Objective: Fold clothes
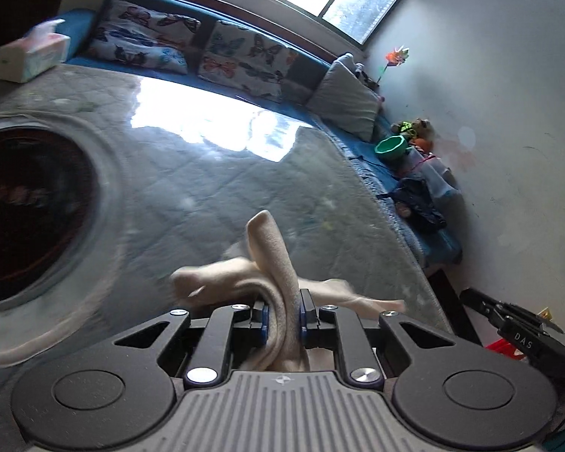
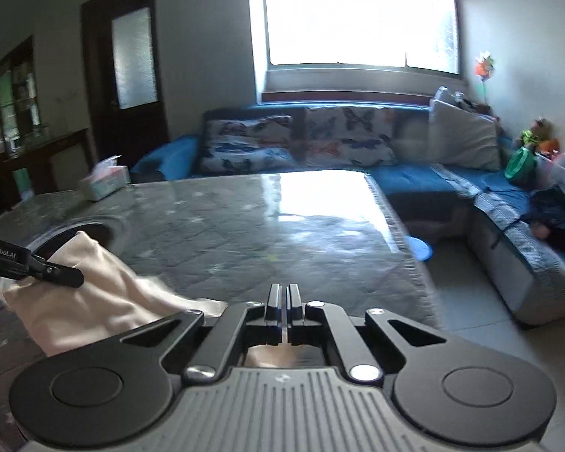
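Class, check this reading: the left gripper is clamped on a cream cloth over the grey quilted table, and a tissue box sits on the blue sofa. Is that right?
Not quite. The tissue box stands on the grey quilted table, near its far corner, not on the blue sofa; the right wrist view shows this. The left gripper is indeed clamped on the cream cloth.

White capitals "DAS" run along the black arm of the right tongs (image 1: pixel 523 333), seen at four o'clock in the left wrist view. In the right wrist view, white lettering "GenRobot.AI" marks the black body of the left tongs (image 2: pixel 62 274) at nine o'clock. Print on the white tissue box (image 1: pixel 30 54) at ten o'clock is too blurred to read.
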`<act>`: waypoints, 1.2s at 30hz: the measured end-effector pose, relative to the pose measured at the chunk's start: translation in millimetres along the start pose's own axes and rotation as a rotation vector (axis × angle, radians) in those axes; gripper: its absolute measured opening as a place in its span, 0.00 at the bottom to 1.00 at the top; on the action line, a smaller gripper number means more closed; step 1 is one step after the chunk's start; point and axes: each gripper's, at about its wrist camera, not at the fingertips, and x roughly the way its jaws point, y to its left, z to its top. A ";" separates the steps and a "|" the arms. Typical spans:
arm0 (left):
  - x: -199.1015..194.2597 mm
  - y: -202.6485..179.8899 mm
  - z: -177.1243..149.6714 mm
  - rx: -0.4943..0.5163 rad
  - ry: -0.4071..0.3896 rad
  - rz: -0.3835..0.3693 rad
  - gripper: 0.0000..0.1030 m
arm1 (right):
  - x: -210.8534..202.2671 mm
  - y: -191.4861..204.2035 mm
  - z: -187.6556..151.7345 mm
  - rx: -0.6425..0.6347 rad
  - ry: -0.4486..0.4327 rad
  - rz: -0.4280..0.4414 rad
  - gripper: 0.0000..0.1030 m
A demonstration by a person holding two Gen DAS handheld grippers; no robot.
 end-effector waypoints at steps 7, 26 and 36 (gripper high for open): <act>13.7 -1.4 1.8 -0.002 0.020 0.015 0.15 | 1.5 -31.6 -11.1 0.113 0.038 -0.008 0.10; 19.6 5.6 3.3 0.017 0.057 0.056 0.15 | 48.2 -10.3 -53.1 0.161 0.134 0.102 0.10; 44.9 -33.5 22.9 0.030 0.064 -0.038 0.15 | 21.0 -28.2 -1.9 0.011 0.032 -0.038 0.08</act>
